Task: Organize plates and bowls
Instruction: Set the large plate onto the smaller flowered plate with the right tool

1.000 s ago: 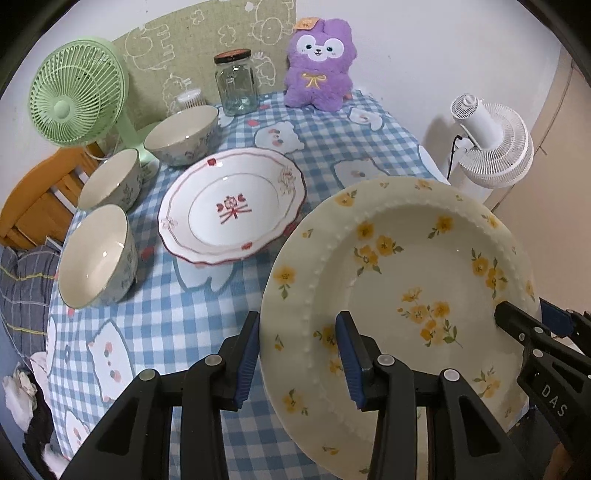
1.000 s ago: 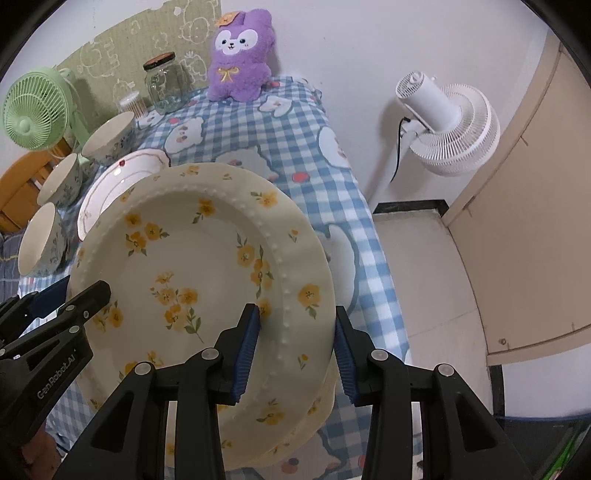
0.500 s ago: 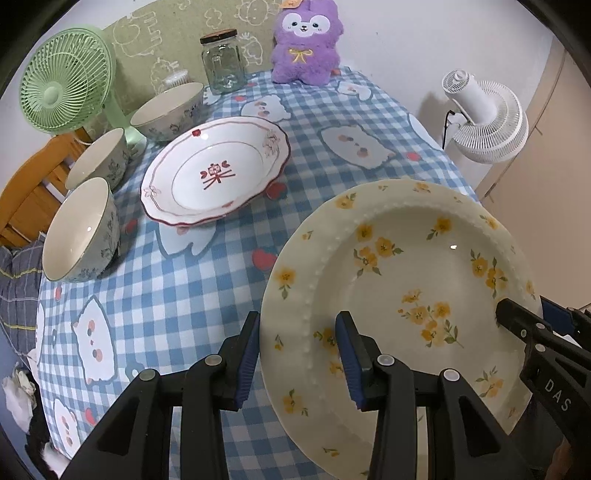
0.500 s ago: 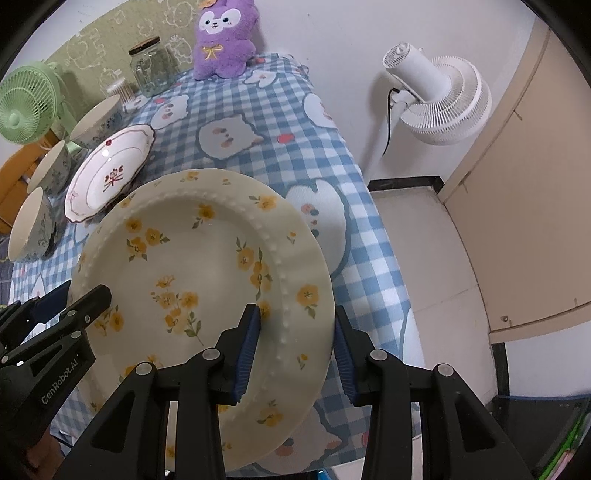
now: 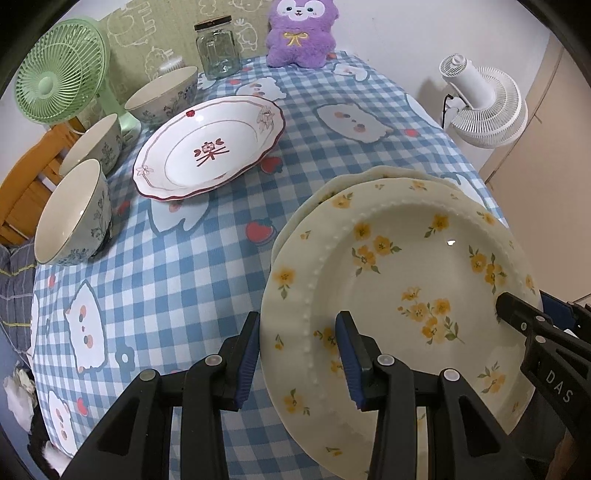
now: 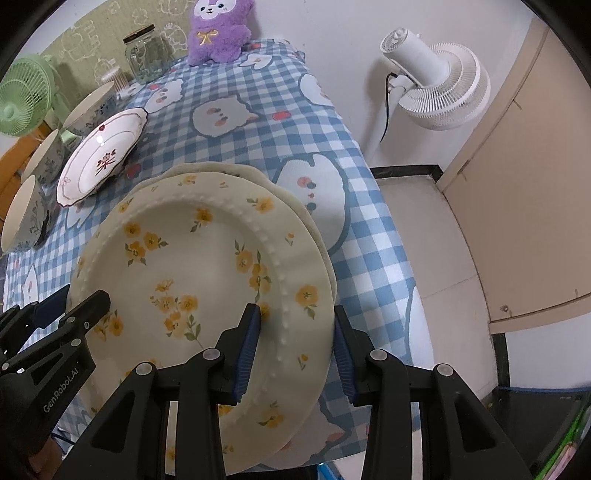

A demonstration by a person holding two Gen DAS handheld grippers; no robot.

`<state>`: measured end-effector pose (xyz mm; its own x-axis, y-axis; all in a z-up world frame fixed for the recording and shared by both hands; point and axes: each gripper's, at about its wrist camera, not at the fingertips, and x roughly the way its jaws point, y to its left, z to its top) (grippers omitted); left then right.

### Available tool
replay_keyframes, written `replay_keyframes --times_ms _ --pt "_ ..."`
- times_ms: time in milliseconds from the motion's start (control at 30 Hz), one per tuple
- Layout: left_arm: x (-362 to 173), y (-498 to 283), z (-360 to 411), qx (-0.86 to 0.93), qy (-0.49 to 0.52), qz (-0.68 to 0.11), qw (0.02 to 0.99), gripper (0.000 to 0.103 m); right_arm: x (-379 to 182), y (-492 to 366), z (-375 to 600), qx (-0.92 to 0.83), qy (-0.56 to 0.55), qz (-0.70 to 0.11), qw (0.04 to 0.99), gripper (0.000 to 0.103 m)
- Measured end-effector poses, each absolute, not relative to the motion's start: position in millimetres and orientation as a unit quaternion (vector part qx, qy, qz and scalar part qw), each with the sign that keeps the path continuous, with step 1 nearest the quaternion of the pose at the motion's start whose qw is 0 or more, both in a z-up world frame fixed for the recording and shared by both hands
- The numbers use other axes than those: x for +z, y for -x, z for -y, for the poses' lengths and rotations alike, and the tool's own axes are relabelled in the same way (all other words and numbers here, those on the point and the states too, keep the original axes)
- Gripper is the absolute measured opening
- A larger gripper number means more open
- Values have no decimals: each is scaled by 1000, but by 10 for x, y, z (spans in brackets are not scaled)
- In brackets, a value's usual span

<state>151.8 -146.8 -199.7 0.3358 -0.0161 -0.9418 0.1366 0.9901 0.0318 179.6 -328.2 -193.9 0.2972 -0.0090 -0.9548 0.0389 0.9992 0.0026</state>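
Observation:
A cream plate with yellow flowers (image 5: 399,280) is held between both grippers, just above a second cream plate (image 5: 373,175) whose rim shows behind it. My left gripper (image 5: 299,350) straddles its left rim, jaws wide apart. My right gripper (image 6: 297,343) straddles its right rim (image 6: 295,295) the same way. A white plate with a red rim (image 5: 210,147) lies further back on the table. Three bowls stand at the left: the near one (image 5: 74,214), the middle one (image 5: 96,144) and the far one (image 5: 162,94).
A green fan (image 5: 59,92), a glass jar (image 5: 216,48) and a purple plush toy (image 5: 299,33) stand at the table's far end. A white fan (image 6: 428,85) stands on the floor to the right, beyond the table's edge. The blue checked tablecloth (image 5: 192,280) covers the table.
The flowered plate and both grippers have come lower and back toward the near right corner. The second cream plate now shows under it.

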Motion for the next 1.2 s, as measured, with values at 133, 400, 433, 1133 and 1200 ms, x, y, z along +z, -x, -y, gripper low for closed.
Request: replay_keyframes --times_ms 133,400,433,1133,1200 --pt "-2002 -1519 1460 -46 -56 -573 816 41 -1952 -1801 3271 -17 -11 -591 806 41" --pt "-2028 -1502 1515 -40 -80 -561 823 40 -1961 -1817 3244 -30 -4 -594 804 42" --pt "-2036 -1498 1516 -39 -83 -558 825 40 -1967 -1817 3227 -33 2 -593 804 42" --pt "-1903 -1399 1428 -45 -45 -563 824 41 -1867 -1739 3248 -35 -28 -602 798 51" --pt "-1865 -1351 1441 -50 -40 -564 823 42 -1811 -1698 3226 -31 -33 -599 800 53"
